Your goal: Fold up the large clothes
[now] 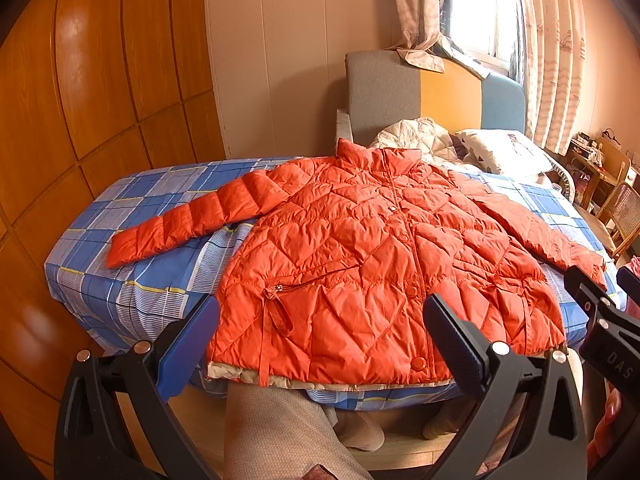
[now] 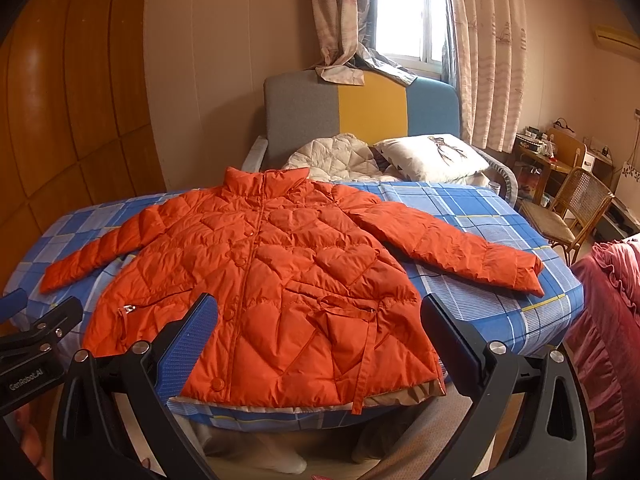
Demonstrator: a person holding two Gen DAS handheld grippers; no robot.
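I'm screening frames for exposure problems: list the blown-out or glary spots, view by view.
Left wrist view: the window is blown out white, and the wooden wardrobe carries soft glare patches. Right wrist view: the window is likewise overexposed; the orange jacket stays evenly lit.

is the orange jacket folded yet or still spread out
Spread out, not folded: the orange quilted puffer jacket lies flat, front up, on the blue checked bedsheet, both sleeves stretched out sideways.
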